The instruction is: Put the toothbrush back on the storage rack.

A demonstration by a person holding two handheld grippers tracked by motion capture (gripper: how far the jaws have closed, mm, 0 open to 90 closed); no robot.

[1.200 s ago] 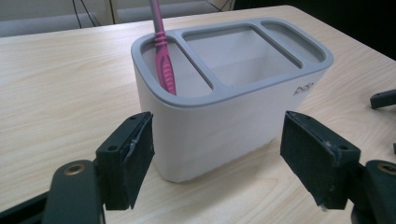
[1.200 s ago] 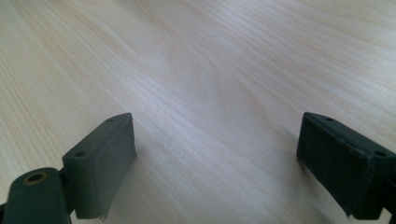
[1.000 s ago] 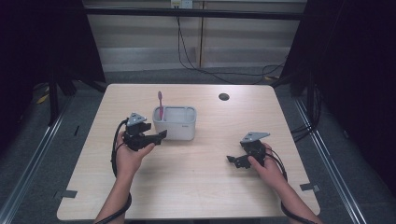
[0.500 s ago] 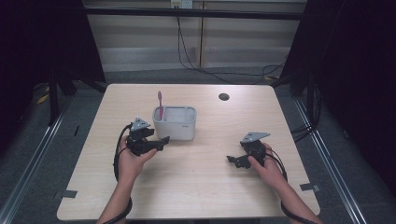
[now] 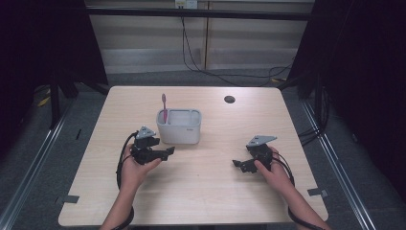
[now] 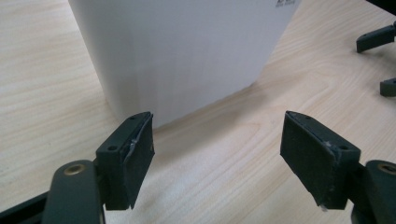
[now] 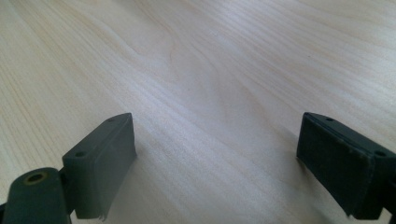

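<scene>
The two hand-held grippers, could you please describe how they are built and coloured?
Both the left gripper and the right gripper are black, each topped by a grey three-cornered plate and trailing a black cable. Their jaws are flat, dark rectangular pads. The forearms are bare, without sleeves.

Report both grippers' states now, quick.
Left gripper: open, holding nothing, just short of the white holder.
Right gripper: open, holding nothing, over bare table.
</scene>
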